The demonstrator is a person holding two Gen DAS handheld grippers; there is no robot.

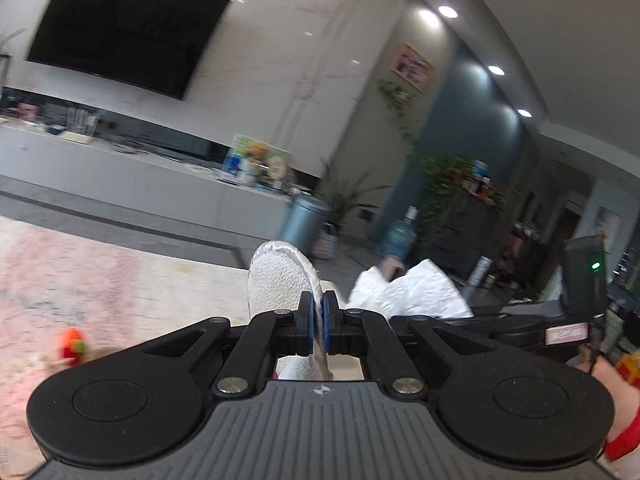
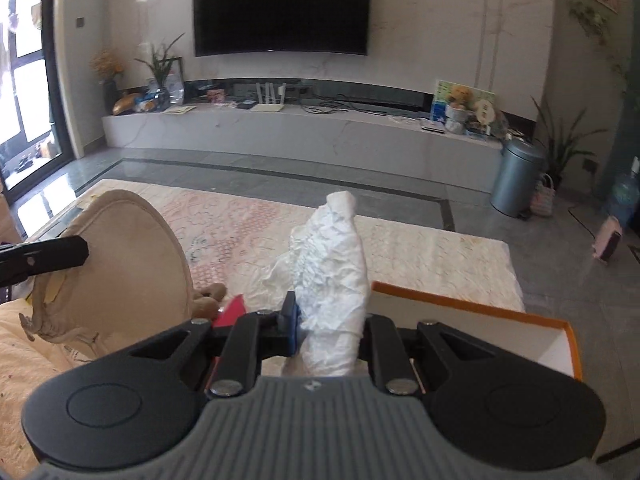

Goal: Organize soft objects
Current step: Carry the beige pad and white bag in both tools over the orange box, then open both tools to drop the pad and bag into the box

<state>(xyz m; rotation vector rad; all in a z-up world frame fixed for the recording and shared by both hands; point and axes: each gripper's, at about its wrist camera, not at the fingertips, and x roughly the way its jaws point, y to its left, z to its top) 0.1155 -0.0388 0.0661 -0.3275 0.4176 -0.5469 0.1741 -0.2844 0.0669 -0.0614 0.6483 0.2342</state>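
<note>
My left gripper [image 1: 318, 312] is shut on the thin edge of a soft slipper [image 1: 276, 280], fuzzy white inside with a silvery trim. From the right wrist view the same slipper [image 2: 128, 264] shows its beige sole at the left, with one black left finger [image 2: 60, 254] against it. My right gripper [image 2: 328, 320] is shut on a crumpled white cloth [image 2: 332, 260] that sticks up and forward between the fingers. The left wrist view shows that cloth [image 1: 408, 292] just to the right of the slipper. Both are held up in the air.
Below lie a pale patterned rug [image 2: 420, 248] and a white box with an orange rim [image 2: 500, 332] at the lower right. A brown plush toy [image 2: 208, 300] and a red piece [image 2: 230, 312] sit by the slipper. A grey bin [image 2: 516, 178] stands by the low TV console [image 2: 280, 132].
</note>
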